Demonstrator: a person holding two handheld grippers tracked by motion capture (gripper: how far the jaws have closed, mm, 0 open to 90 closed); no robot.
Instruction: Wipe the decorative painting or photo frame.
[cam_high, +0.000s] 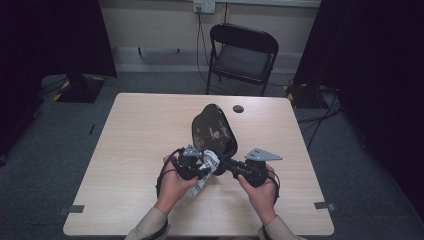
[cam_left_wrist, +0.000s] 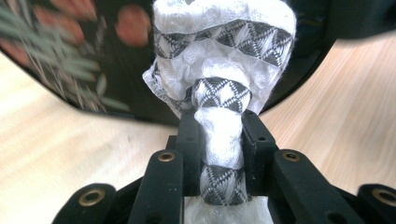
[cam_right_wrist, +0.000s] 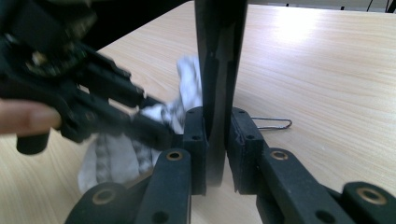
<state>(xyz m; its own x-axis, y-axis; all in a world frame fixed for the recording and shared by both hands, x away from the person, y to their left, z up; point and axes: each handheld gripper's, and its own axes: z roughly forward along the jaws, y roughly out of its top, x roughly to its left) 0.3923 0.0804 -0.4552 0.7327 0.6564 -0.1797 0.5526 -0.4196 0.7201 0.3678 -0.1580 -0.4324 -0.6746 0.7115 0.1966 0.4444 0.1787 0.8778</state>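
White cloth (cam_left_wrist: 223, 70) between left gripper (cam_left_wrist: 219, 126) jaws

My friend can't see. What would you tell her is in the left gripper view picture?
Two black jaws squeeze a bunched white cloth with grey triangle bands, pushing it against a shiny black tray painted with red flowers and green leaves. The tray is tilted above a pale wooden table.

A glossy black lacquered tray (cam_high: 214, 129) with a painted pattern of red blossoms and pale leaves stands tilted up on its near edge at the middle of the table, its decorated face turned left. A white woven cloth (cam_left_wrist: 219, 70) with grey diamond-patterned bands, bunched into a wad, presses against that face near its lower edge.
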